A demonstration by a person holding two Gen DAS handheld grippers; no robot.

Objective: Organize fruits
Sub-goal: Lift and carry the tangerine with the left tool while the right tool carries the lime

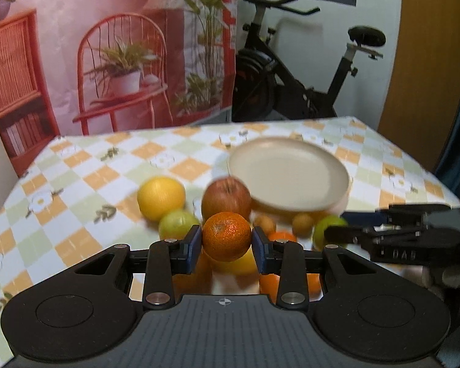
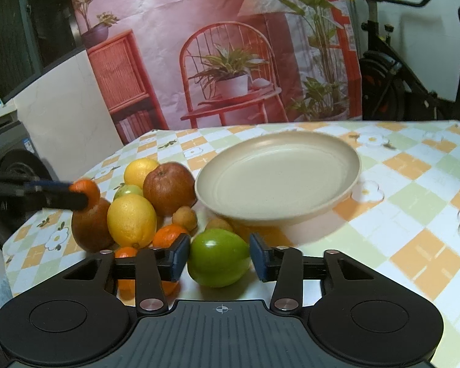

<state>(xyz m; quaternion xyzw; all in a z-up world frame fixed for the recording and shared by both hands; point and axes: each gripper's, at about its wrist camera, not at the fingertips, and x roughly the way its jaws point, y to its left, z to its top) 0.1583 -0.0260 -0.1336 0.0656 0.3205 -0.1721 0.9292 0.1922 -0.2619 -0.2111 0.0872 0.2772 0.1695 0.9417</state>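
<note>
My left gripper (image 1: 227, 243) is shut on a small orange mandarin (image 1: 227, 233), held above the fruit pile; in the right wrist view the mandarin (image 2: 87, 188) shows at the far left. A green apple (image 2: 219, 257) rests on the tablecloth, and my right gripper (image 2: 219, 259) is shut on it, both blue pads against its sides. Beyond the pile stands an empty beige plate (image 1: 291, 168) (image 2: 279, 174). The pile holds a red apple (image 2: 168, 188), yellow citrus (image 2: 132, 219), another mandarin (image 2: 168, 234) and small brown fruits (image 2: 185, 217).
A checked tablecloth (image 2: 414, 202) covers the table, whose left edge lies close to the pile. A printed pink backdrop (image 2: 230, 61) hangs behind the table, and an exercise bike (image 1: 291, 86) stands at the back right.
</note>
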